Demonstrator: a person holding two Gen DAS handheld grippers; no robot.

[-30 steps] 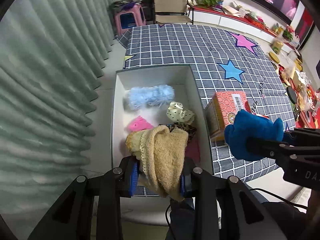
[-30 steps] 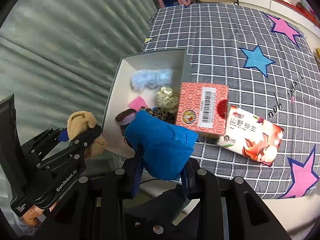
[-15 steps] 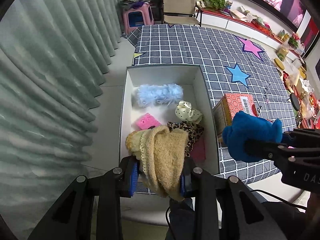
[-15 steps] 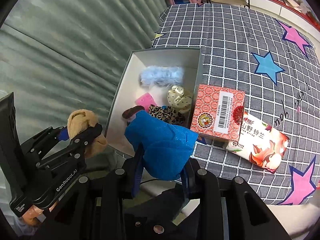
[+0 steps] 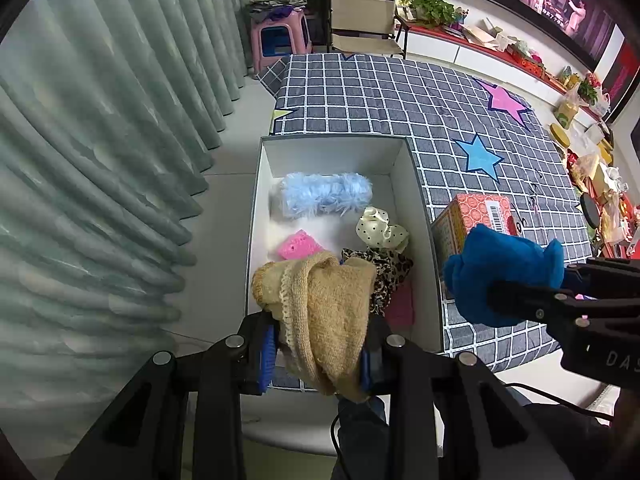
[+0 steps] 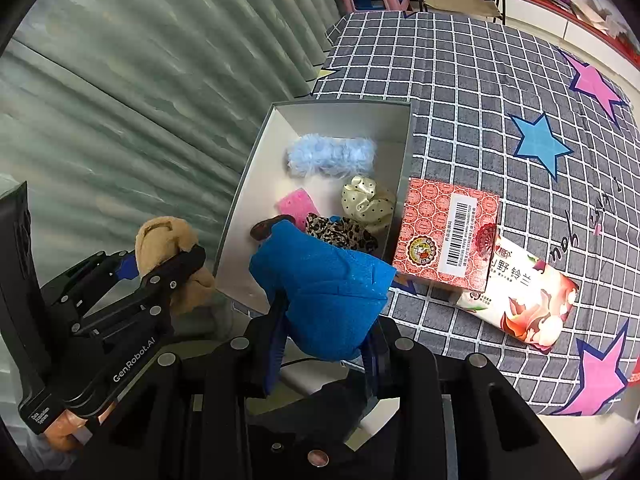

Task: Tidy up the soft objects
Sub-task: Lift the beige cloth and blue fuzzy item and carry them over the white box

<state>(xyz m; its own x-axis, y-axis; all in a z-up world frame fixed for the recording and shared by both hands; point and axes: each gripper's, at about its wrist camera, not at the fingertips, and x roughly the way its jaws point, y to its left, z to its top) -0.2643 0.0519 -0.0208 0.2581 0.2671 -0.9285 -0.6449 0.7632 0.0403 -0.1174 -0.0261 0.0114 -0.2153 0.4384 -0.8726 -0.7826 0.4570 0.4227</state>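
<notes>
My left gripper [image 5: 320,354] is shut on a tan knitted cloth [image 5: 324,308], held above the near end of the white open box [image 5: 418,196]. The same cloth [image 6: 168,256] shows at the left of the right wrist view. A bright blue plush piece [image 6: 328,296] is clamped in my right gripper [image 6: 324,350], just off the box's near right corner; it appears as a blue lump [image 5: 504,272] in the left wrist view. Inside the box lie a fluffy light-blue item [image 5: 324,196], a pink sponge [image 5: 300,245], a cream dotted scrunchie [image 5: 382,230] and a leopard-print cloth [image 5: 390,270].
A red patterned carton [image 6: 448,236] stands against the box's right wall, with a floral tissue pack [image 6: 520,300] beside it on the grey checked tablecloth [image 6: 480,80]. Green curtains [image 5: 100,160] hang to the left. A pink stool [image 5: 280,40] and a chair [image 5: 364,20] stand beyond the table.
Both grippers keep their grips and hardly move. The views roll slightly, so the box and carton drift to the right in the pictures.
</notes>
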